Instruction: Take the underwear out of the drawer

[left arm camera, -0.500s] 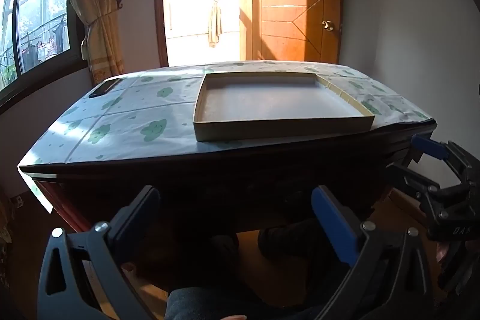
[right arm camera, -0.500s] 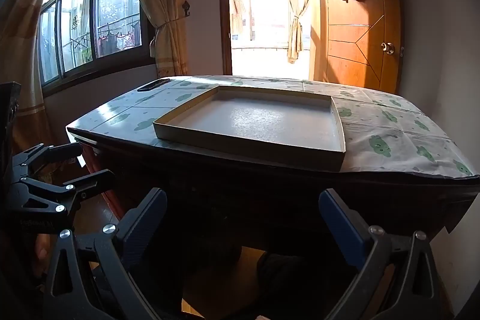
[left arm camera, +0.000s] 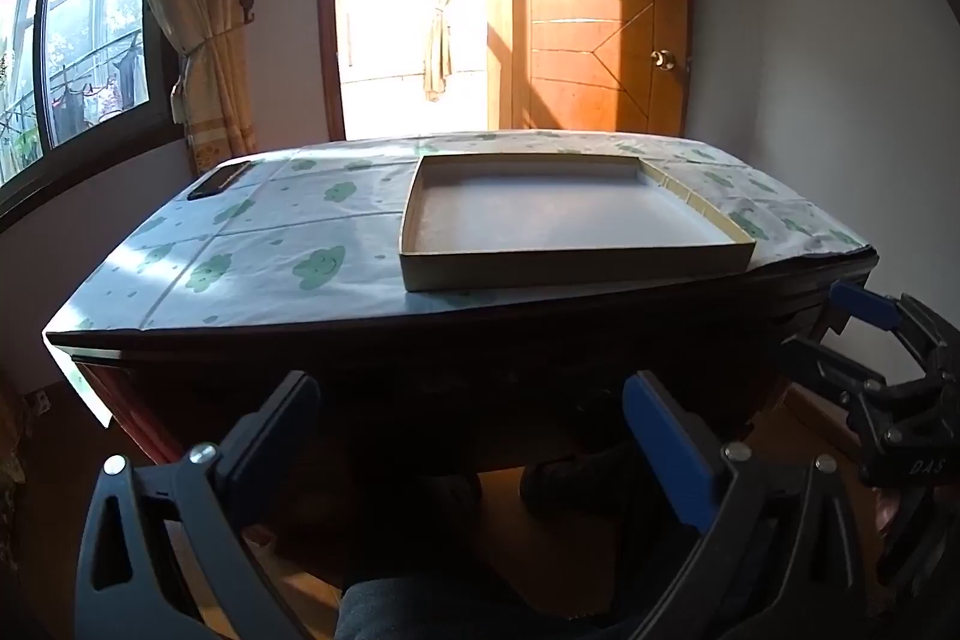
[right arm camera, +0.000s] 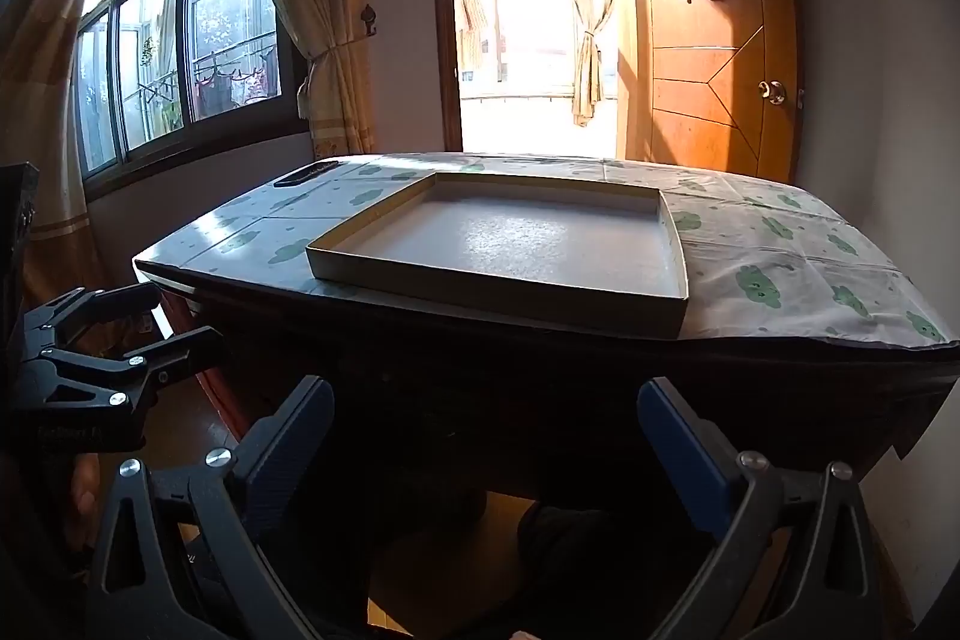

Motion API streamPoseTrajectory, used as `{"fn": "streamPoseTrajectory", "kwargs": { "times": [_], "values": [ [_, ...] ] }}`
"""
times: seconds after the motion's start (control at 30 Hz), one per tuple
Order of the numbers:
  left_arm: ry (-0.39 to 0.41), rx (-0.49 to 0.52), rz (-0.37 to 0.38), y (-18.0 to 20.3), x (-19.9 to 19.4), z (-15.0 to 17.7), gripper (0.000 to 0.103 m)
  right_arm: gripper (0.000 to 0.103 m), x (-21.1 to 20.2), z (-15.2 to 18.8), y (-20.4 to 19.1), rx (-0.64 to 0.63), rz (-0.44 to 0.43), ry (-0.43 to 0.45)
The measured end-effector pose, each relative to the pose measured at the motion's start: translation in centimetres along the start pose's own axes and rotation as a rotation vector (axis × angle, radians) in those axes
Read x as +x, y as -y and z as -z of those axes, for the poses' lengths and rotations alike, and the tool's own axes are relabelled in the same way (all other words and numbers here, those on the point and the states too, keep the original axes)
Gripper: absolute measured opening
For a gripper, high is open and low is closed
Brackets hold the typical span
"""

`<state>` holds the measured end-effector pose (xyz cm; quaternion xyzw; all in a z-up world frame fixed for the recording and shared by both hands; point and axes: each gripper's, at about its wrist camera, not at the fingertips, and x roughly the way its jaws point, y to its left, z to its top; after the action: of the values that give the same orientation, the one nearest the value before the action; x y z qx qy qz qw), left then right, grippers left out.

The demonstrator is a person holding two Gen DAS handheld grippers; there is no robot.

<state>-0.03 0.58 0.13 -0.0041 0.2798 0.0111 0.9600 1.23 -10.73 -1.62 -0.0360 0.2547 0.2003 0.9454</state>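
The left tool (left arm camera: 471, 439), black-framed with blue finger pads, is held low in front of the near edge of the dark wooden counter (left arm camera: 420, 358), its fingers spread wide apart with nothing between them. The right tool (right arm camera: 486, 445), of the same build, is likewise held below the counter's near edge, its fingers standing well apart and gripping nothing. Each tool is seen from the other's camera: the right one at the far right edge of the left wrist view, the left one at the left edge of the right wrist view.

The counter is covered by a pale cloth printed with green cloud shapes (left arm camera: 270, 244). On the cloth, toward the right and close to the near edge, a shallow rectangular cardboard tray (left arm camera: 576, 268) is laid flat; only its bare floor is seen inside. A slim black device (left arm camera: 219, 181) is seen at the far left corner of the counter.

Neither the underwear nor a drawer can be made out in either view; the counter's front below the top is in deep shadow.

Behind the counter, an orange wooden door (right arm camera: 714, 58), a sunlit doorway and a curtained window are seen.
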Motion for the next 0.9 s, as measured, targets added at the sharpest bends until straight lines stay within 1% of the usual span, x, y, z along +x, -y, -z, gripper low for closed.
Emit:
{"fn": "streamPoseTrajectory", "kwargs": {
  "times": [0.9],
  "values": [
    [0.009,-0.015,-0.005,-0.81,-0.14,-0.33,0.103,0.103,-0.30,-0.17,0.00,-0.001,-0.002,0.011]
  ]
}}
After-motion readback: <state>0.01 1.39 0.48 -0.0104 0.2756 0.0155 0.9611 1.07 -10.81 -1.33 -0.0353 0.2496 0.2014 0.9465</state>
